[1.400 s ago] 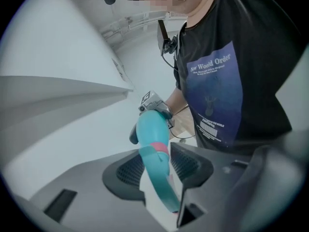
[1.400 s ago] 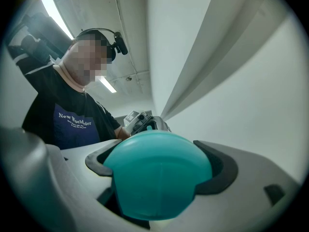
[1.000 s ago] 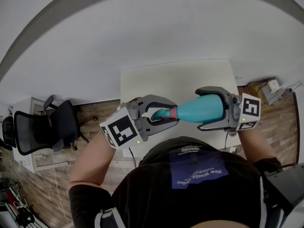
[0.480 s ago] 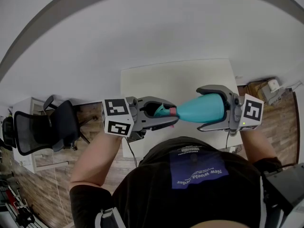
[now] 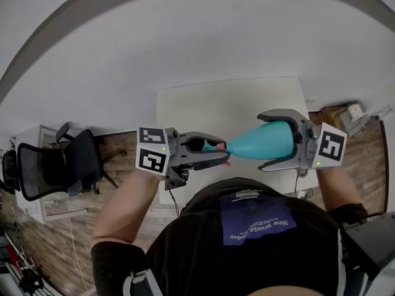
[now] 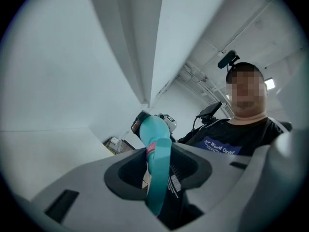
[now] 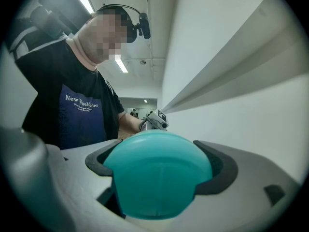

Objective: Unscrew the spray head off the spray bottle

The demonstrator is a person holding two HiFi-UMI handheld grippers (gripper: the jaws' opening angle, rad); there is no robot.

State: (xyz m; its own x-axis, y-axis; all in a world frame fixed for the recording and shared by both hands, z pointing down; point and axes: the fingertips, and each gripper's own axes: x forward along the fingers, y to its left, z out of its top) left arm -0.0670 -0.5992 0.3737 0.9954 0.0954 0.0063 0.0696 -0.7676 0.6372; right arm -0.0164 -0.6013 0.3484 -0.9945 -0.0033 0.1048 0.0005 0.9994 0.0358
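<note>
Mid-frame, above the bench point(image 5: 210, 106), the bottle point(image 5: 262, 139) lies level in the air. Right tongs point(image 5: 266, 139) are clamped on its fat end; left tongs point(image 5: 226, 152) are closed on the spray head point(image 5: 212, 145). To do it well: body held steady, left wrist rolling about the neck line, no sideways pull.

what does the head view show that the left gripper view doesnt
Only the head view: the office chair and the left gripper's marker cube. Only the left gripper view: the camera on the person's head and ceiling pipes. Both: the teal spray bottle in the right gripper, its spray head between the left jaws, and the printed shirt.
</note>
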